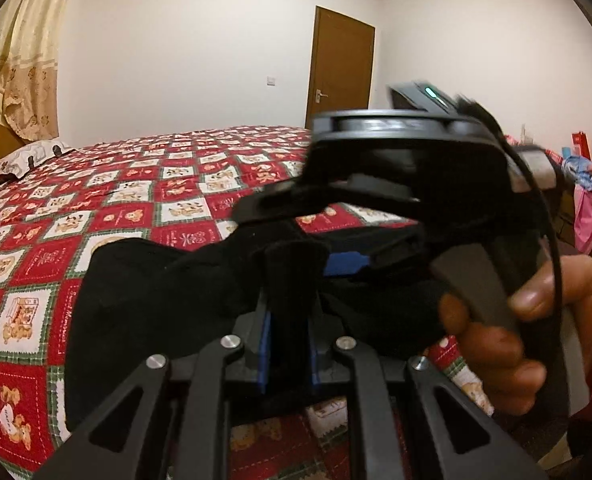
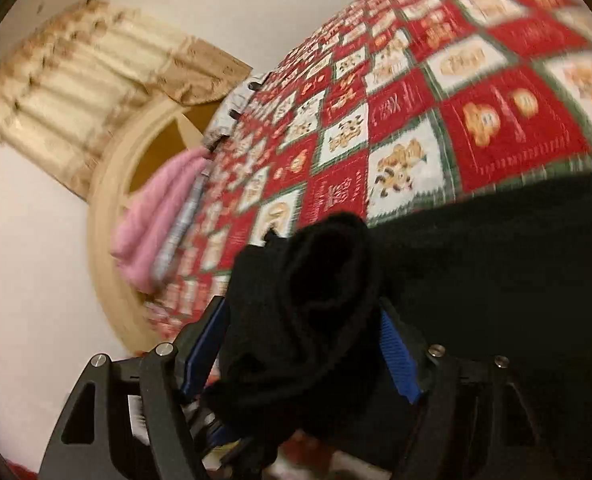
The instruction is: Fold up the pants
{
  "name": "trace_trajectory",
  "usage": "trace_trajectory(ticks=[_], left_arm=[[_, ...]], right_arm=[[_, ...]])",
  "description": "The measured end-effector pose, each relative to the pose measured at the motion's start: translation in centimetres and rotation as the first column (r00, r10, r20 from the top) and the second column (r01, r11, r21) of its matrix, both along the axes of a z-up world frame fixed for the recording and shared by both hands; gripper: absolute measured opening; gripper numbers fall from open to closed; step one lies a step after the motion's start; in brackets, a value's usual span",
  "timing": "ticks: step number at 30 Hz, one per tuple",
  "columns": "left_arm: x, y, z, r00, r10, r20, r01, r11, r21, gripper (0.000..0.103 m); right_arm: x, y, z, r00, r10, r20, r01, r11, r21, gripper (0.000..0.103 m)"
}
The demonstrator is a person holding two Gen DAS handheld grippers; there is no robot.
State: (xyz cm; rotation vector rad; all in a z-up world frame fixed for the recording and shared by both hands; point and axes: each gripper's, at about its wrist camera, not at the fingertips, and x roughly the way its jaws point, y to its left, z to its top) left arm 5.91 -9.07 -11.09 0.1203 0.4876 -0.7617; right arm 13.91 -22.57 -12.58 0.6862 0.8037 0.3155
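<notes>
Black linkage arms with silver pivot pins fill the bottom of our left wrist view, leading up to our left gripper (image 1: 290, 320), whose blue-padded fingers are closed narrow on a fold of the black fabric pants (image 1: 136, 280). From that pinch the cloth spreads left and hangs in a dark mass above the red, white and green patchwork quilt with bear prints (image 1: 96, 184) that covers the bed.

Just beyond, our right gripper (image 1: 348, 264) comes in from the right side of the same view, one blue pad showing, with our right hand (image 1: 536, 312) wrapped around its dark handle. The two grippers sit close together on the same bunch of fabric.

Our right wrist view is tilted and motion-blurred. Its blue ribbed pads (image 2: 396, 356) stand moderately apart with a thick rolled bundle of the pants clamped between them; the rest of the garment stretches off to the right as a broad black sheet over the quilt.

Around us:
- cream floral curtain (image 1: 24, 60), upper left
- brown wooden door (image 1: 342, 68) with a metal handle, set in the white far wall
- pink folded blanket (image 2: 156, 216) near the head of the bed, beside a curved cream headboard (image 2: 108, 208)
- pink bag (image 1: 590, 208) and clutter at the far right
</notes>
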Motion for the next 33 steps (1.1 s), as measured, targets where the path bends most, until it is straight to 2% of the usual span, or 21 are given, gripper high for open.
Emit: trace_trajectory(ticks=[1,2,6,9,13,17,25,31,33], left_arm=[[-0.1,-0.1,-0.1,1.0,0.0,0.002,0.0,1.0,0.008,0.015],[-0.1,-0.2,-0.1,1.0,0.002,0.004,-0.002,1.0,0.014,0.015],[-0.5,-0.7,0.7,1.0,-0.009,0.022,0.009,1.0,0.017,0.015],[-1.7,-1.8,1.9,0.996,-0.046,0.074,0.045,0.999,0.015,0.015],[-3.2,-4.5,3.5,0.985,-0.115,0.125,0.114,0.993,0.017,0.015],[-4.4,-7.9,4.3,0.972,-0.194,0.129,0.193,0.981,0.019,0.015],[-6.2,-14.5,3.2,0.947,-0.313,0.075,0.311,0.95,0.035,0.015],[-5.6,-16.9,0.3,0.948,-0.317,-0.018,0.317,0.944,0.09,0.016],[-5.4,-17.1,-0.4,0.949,-0.311,-0.049,0.314,0.943,0.111,0.022]], right_arm=[[0.1,0.4,0.2,1.0,0.007,0.008,-0.007,0.999,-0.035,0.042],[0.3,0.9,0.4,1.0,0.017,0.004,-0.016,0.996,-0.084,0.025],[-0.6,0.1,2.2,0.998,0.023,0.053,-0.015,0.987,-0.161,0.024],[-2.0,-1.5,4.2,0.994,0.033,0.102,-0.013,0.982,-0.191,0.024],[-4.2,-4.7,6.5,0.989,0.025,0.144,0.01,0.972,-0.236,0.024],[-7.2,-9.2,7.5,0.987,-0.018,0.158,0.059,0.963,-0.262,0.024],[-10.3,-15.9,5.7,0.989,-0.105,0.107,0.13,0.953,-0.272,0.024],[-9.4,-18.1,1.7,0.992,-0.128,0.021,0.129,0.958,-0.255,0.024],[-9.5,-18.6,0.4,0.99,-0.143,0.01,0.141,0.958,-0.25,0.026]])
